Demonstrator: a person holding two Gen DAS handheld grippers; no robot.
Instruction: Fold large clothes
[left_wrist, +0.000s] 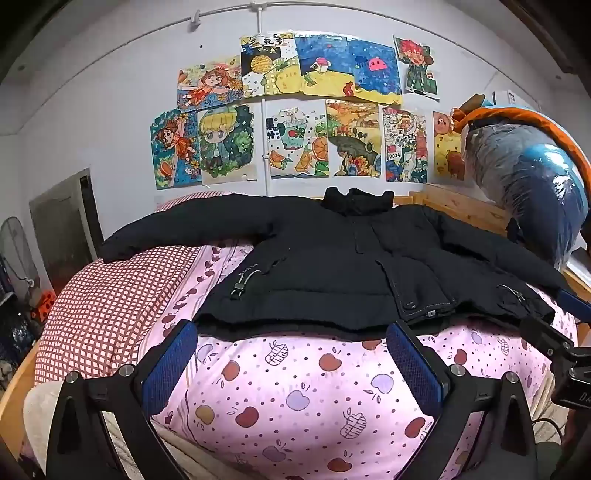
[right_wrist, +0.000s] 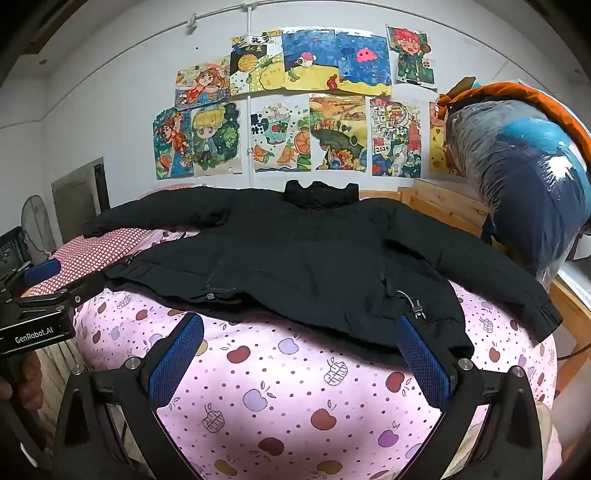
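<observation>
One jacket (left_wrist: 332, 266) sleeve end hidden behind bundle (left_wrist: 532, 192).

Jacket (left_wrist: 325, 266) lies flat on bed sheet (left_wrist: 295, 398), collar (left_wrist: 356, 201) twd far wall, hem twd cameras, sleeves spread L & R. L sleeve (left_wrist: 184, 229) runs over checked pillow (left_wrist: 110, 302) at bed's L side. Drawings (left_wrist: 295, 110) on wall behind bed. Bagged bundle (left_wrist: 528, 192) sits R of jacket, above wooden bed frame (left_wrist: 461, 210). Fan (right_wrist: 35, 229) stands L of bed. Both grippers before hem: left gripper (left_wrist: 291, 354) L, right gripper (right_wrist: 301, 347) R, each over bare sheet.
</observation>
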